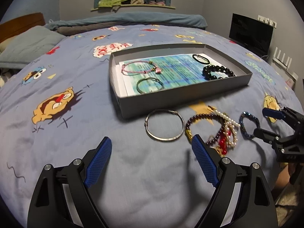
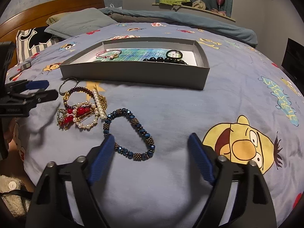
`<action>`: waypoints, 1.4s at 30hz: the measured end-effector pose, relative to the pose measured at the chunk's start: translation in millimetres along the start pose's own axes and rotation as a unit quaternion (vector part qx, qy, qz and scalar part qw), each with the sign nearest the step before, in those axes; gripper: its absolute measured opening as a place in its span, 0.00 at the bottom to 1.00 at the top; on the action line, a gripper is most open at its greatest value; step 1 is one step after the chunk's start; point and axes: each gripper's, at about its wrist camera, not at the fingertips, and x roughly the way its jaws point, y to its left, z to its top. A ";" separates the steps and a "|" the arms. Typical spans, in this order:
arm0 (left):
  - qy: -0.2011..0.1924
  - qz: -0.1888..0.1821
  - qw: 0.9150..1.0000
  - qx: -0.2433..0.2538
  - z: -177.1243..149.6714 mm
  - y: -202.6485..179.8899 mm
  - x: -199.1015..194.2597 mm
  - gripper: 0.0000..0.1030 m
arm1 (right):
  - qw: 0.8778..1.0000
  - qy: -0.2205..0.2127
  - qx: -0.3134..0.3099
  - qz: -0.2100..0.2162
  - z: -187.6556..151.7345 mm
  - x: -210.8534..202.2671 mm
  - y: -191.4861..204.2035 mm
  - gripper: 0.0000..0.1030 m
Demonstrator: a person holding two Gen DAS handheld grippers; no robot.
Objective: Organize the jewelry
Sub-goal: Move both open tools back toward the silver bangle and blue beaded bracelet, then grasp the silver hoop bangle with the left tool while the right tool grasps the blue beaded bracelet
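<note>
right tongs (image 2: 151,144) wide apart | blue beaded bracelet (image 2: 131,134) between them | grey box (image 2: 133,72) beyond

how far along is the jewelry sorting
Done: four bracelets lie in the grey box. In hand: nothing; the right tool is open around the blue beaded bracelet. Left: that bracelet, the silver bangle and the tangled pile, all on the bedspread.

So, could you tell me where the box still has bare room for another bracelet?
The grey box is free in its middle, between the pink cord bracelet and the black bead bracelet, and along the front right. The left end, with the thin green bangle, and the right end, with the black hair tie, are crowded.
</note>
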 end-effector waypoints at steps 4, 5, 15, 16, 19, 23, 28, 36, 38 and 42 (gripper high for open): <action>-0.003 0.007 1.000 0.019 0.5 -3.6 5.4 0.82 | 1.000 0.001 -0.003 0.002 0.6 0.7 2.2 0.66; -0.004 0.008 1.000 0.022 0.4 -4.5 7.2 0.81 | 1.000 0.001 -0.004 0.002 0.9 0.9 2.9 0.64; -0.015 0.000 1.000 0.020 4.8 -3.4 11.5 0.69 | 1.000 0.006 -0.008 0.005 1.1 3.9 5.0 0.54; -0.015 0.004 1.000 0.026 4.9 -5.3 11.5 0.69 | 1.000 0.006 -0.008 0.005 0.8 3.7 5.1 0.53; -0.013 0.010 0.999 0.040 3.7 -10.4 13.7 0.69 | 1.000 0.007 -0.008 0.007 0.6 3.5 4.8 0.50; -0.012 0.009 0.999 0.043 4.8 -12.7 17.4 0.69 | 1.000 0.007 -0.006 0.008 1.1 4.0 4.8 0.50; -0.013 0.009 0.999 0.050 8.8 -17.2 25.7 0.69 | 1.000 0.009 -0.008 0.009 1.9 5.3 6.0 0.48; -0.015 0.001 0.998 0.053 6.8 -17.5 27.9 0.51 | 1.000 0.013 -0.017 0.012 2.1 8.8 9.1 0.23; -0.015 0.000 0.998 0.055 6.6 -16.8 26.9 0.50 | 1.000 0.014 -0.017 0.014 1.8 8.7 9.2 0.16; -0.014 -0.002 0.999 0.053 5.6 -14.7 24.5 0.50 | 1.000 0.015 -0.011 0.018 1.9 7.2 7.6 0.08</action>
